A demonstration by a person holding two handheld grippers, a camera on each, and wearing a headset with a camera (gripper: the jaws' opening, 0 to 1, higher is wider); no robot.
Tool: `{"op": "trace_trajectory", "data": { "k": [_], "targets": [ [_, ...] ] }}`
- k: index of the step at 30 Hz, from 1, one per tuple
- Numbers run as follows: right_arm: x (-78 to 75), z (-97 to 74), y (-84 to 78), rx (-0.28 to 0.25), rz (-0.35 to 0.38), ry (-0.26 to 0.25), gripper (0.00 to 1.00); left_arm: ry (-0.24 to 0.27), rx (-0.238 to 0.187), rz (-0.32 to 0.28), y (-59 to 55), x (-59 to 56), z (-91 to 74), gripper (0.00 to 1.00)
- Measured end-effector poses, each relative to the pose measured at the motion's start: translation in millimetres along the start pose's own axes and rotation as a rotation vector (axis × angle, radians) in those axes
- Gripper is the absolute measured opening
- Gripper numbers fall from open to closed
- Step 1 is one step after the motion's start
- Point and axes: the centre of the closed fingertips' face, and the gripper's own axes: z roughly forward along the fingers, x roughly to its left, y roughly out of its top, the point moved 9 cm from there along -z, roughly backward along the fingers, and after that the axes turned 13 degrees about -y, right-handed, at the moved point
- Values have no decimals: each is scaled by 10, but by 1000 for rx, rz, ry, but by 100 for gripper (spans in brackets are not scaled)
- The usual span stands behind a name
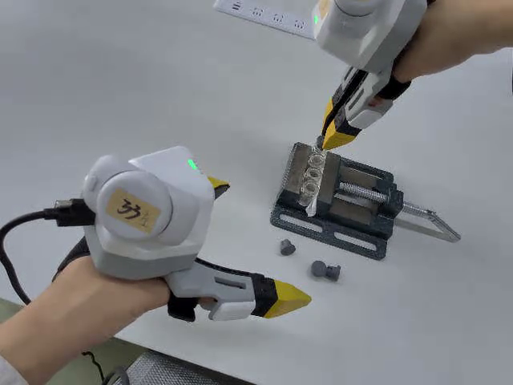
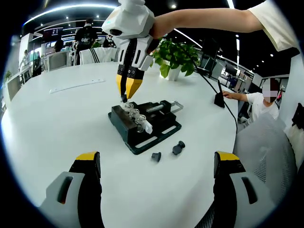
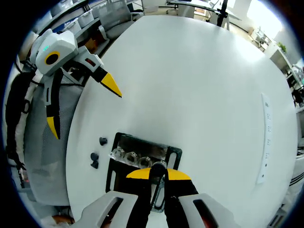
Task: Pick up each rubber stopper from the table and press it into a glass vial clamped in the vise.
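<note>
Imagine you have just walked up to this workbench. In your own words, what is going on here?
A person works with a gripper in each hand. The right gripper is shut on a dark rubber stopper and holds it at the end vial of a row of glass vials clamped in a small vise. The left gripper hangs open above the table, holding nothing. Three loose stoppers lie beside the vise.

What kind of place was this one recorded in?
Likely an open-plan office: a big white table, a potted plant, a person seated at a desk beyond, and strip lights overhead.
</note>
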Motion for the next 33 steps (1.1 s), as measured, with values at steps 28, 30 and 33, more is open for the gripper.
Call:
{"op": "trace_trajectory", "data": {
  "k": [28, 30, 33],
  "targets": [
    [0, 25, -17, -31, -39, -3, 10, 1, -2, -18, -44, -16, 5, 99],
    [33, 26, 2, -46, -39, 9, 18, 1, -1, -18, -53, -16, 2, 99],
    [12, 2, 11, -54, -52, -2, 16, 3, -4, -22, -57, -14, -3, 99]
  ]
}}
